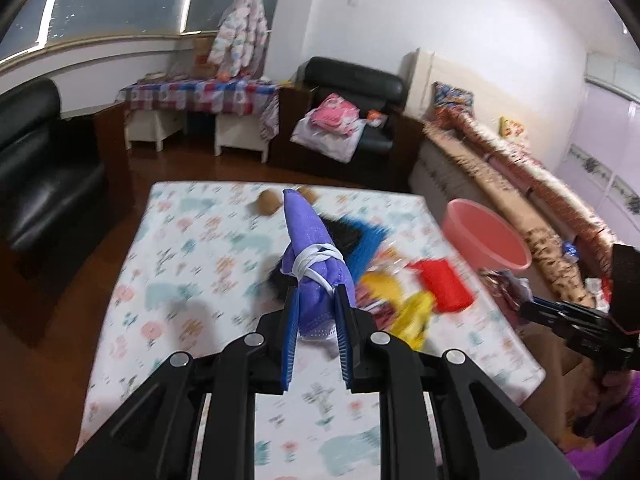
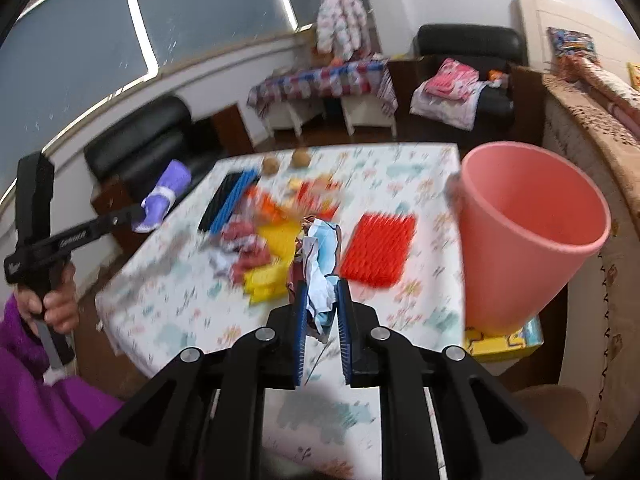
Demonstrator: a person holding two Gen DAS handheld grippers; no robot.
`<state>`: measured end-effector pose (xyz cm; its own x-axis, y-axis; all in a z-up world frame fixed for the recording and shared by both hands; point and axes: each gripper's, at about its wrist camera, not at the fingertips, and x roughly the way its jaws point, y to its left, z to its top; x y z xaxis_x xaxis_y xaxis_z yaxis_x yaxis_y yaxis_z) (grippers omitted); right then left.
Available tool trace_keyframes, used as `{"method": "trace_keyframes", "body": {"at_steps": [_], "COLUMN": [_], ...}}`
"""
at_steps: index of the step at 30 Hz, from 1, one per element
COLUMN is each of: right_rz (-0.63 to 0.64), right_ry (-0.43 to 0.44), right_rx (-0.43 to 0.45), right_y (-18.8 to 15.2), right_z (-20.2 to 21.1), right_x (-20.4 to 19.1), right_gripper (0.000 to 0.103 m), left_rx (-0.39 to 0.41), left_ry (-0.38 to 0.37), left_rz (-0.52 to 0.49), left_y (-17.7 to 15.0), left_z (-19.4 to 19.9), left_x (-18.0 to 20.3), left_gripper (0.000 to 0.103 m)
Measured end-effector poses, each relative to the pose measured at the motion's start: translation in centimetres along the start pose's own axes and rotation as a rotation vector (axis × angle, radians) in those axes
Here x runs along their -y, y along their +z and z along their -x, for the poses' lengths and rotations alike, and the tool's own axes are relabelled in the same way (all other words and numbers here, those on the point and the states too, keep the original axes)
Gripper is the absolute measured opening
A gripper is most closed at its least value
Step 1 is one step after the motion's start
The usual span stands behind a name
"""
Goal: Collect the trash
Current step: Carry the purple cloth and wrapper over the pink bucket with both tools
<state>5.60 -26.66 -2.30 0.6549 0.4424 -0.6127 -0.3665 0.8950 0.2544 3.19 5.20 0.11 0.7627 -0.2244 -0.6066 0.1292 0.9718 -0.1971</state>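
Black linkage arms of the left gripper [image 1: 316, 304] are filling the bottom of the left wrist view, its blue-padded fingers [image 1: 290, 320] pinching the lower end of a rolled purple face mask [image 1: 310, 248] that is pointing up toward the frame's centre, bound by its white ear loops. Behind it, the patterned tablecloth [image 1: 180, 280] is spreading across the middle of the frame.

In the right wrist view, the pink trash bucket [image 2: 528, 236] is standing tall at right of frame, on the table's edge atop a yellow and blue board [image 2: 508, 344]. At lower centre, the right gripper [image 2: 322, 308] is clamping narrowly on a crumpled wad of white, blue and dark red wrappers [image 2: 318, 264], which is sticking up above the tabletop, left of the bucket. Beyond it, a red bristled mat [image 2: 380, 248] is lying at centre, a yellow piece [image 2: 272, 264] and a black and blue mat [image 2: 232, 200] to its left, blurred. Two small brown round items [image 2: 286, 162] are sitting near the table's far edge, upper centre.
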Motion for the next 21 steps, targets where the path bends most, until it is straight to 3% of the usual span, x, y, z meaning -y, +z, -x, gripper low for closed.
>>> {"method": "trace_keyframes", "body": {"at_steps": [10,21], "right_rz": [-0.131,-0.278], "right_ry": [-0.13,-0.25], "right_rx": [0.124,0.173], "right_y": [3.0,4.5], "right_z": [1.4,1.0], "right_x": [5.6,12.5], "right_gripper": [0.014,0.015], "left_rx": [0.034,-0.01], "left_ry": [-0.141,-0.27], "left_rz": [-0.135,-0.214], "left_y": [4.0,6.8], "left_z": [-3.2,-11.3], "left_x": [8.2,18.8], "left_gripper": [0.017,0.017]}}
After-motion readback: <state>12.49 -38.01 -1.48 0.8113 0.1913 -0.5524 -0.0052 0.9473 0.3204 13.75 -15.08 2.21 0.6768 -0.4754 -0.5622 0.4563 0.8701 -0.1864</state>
